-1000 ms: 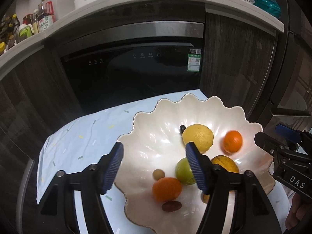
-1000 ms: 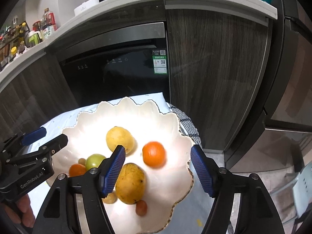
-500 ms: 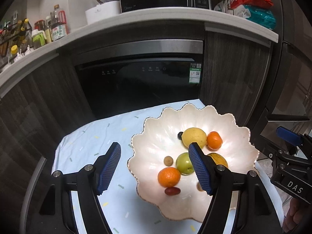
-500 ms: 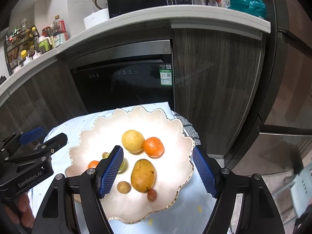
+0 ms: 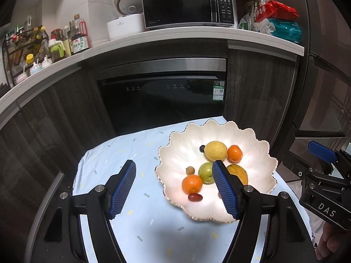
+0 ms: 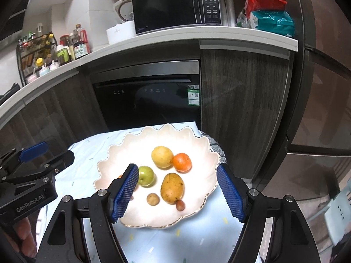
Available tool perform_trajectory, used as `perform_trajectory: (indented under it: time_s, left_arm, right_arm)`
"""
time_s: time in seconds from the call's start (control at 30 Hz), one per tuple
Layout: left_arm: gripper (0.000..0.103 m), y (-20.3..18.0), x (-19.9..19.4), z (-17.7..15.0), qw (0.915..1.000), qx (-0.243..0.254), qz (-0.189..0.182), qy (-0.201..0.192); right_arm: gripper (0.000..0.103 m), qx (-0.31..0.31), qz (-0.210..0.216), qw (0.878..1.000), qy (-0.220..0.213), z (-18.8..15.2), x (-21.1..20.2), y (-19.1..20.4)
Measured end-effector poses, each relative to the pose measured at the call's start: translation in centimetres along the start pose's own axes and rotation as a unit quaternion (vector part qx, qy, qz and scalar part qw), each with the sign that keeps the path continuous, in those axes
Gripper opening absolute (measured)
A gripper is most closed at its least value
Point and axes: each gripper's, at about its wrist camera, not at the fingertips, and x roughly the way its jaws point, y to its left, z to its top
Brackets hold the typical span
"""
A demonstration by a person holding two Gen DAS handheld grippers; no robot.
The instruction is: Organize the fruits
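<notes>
A white scalloped bowl [image 5: 175, 155] [image 6: 197, 144] stands on a small table with a pale blue cloth [image 5: 122, 153]. In it lie a lemon [image 5: 215, 150] [image 6: 162, 156], two oranges [image 5: 192, 183] [image 5: 234, 153], a green apple [image 5: 205, 172] [image 6: 146, 175], a mango [image 6: 172, 188], and several small fruits such as a red date [image 5: 194, 196]. My left gripper [image 5: 173, 188] is open and empty, held above and before the bowl. My right gripper [image 6: 178, 194] is open and empty, held above the bowl's near side.
A dark built-in dishwasher [image 5: 162, 96] and wood cabinets stand behind the table. The white counter [image 5: 153, 35] above carries a microwave [image 5: 188, 2], a rice cooker, bottles and snack bags. Each gripper shows at the edge of the other's view [image 5: 324, 186] [image 6: 28, 175].
Both grippers have drawn back and up from the bowl, which now looks smaller and farther. Both stay open and empty. The fruits have not moved.
</notes>
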Motion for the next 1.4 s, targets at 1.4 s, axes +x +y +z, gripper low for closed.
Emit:
perform_trajectory:
  time_s: [1.4]
  left_arm:
    - [0.074, 3.0, -9.3, -10.4, 0.9983, -0.033, 0.047, 0.004]
  right_arm:
    - [0.074, -0.047, 0.044, 0.998, -0.017, -8.1, -7.4, 4.5]
